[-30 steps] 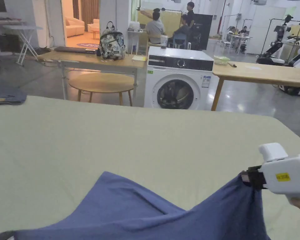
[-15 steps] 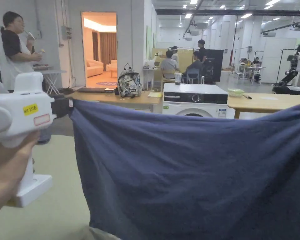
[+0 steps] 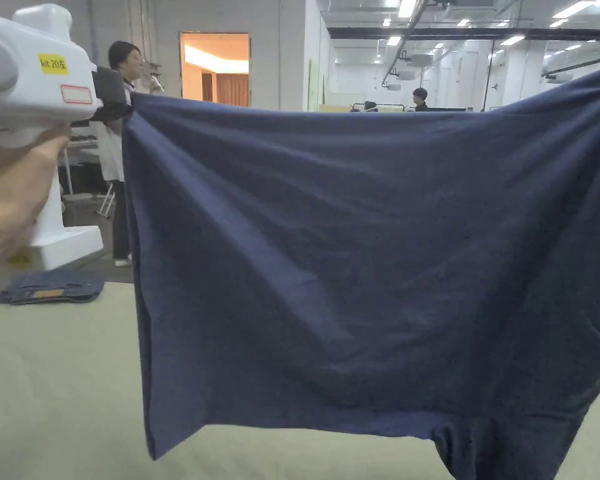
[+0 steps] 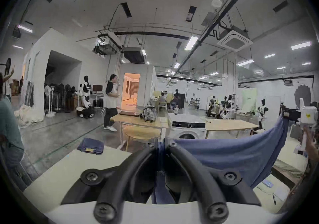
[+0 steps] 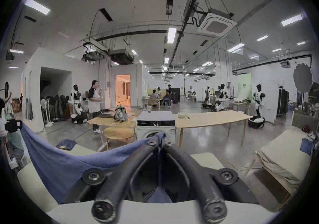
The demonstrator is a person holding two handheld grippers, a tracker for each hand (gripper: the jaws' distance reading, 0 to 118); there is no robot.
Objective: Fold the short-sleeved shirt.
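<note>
Left gripper point(image 3: 120, 100) raised at upper left of head view, hand point(image 3: 8, 187) wrapped round its white handle; jaws clenched on one top corner of the blue shirt point(image 3: 367, 262). Same pinch seen in left gripper view: shirt point(image 4: 224, 157) fabric squeezed between the two black jaw tips of left gripper point(image 4: 161, 143), a strip of cloth trailing down between the jaw arms.

Right gripper point(image 5: 160, 139) likewise clamped on the opposite top corner, cloth poking up just above the jaw tips. In left gripper view, right gripper point(image 4: 284, 114) seen far off at right edge, holding the other end of the cloth, a hand point(image 4: 310, 143) below it. In right gripper view, left gripper point(image 5: 19, 127) seen at left edge, cloth running from it.

Shirt held up in the air, stretched between the two grippers, top edge sagging slightly in the middle, body hanging flat like a curtain above the table point(image 3: 55, 375). Lower edge clear of the pale green table cover at left; bottom right part drooping lower, contact with table there not clear. Sleeves not made out.

Folded denim piece point(image 3: 49, 290) lying on far left corner of table, well apart from shirt.

Beyond table: washing machine point(image 5: 156, 125) between two wooden tables point(image 5: 210, 119), low round table point(image 5: 119, 133) in front of the left one, backpack point(image 5: 120, 114) on top. Standing person point(image 3: 120, 162) in white and black top behind left gripper. Farther back, lit doorway point(image 3: 214, 69), seated people point(image 5: 160, 97), white-and-black robots point(image 5: 258, 102) along the right side.
</note>
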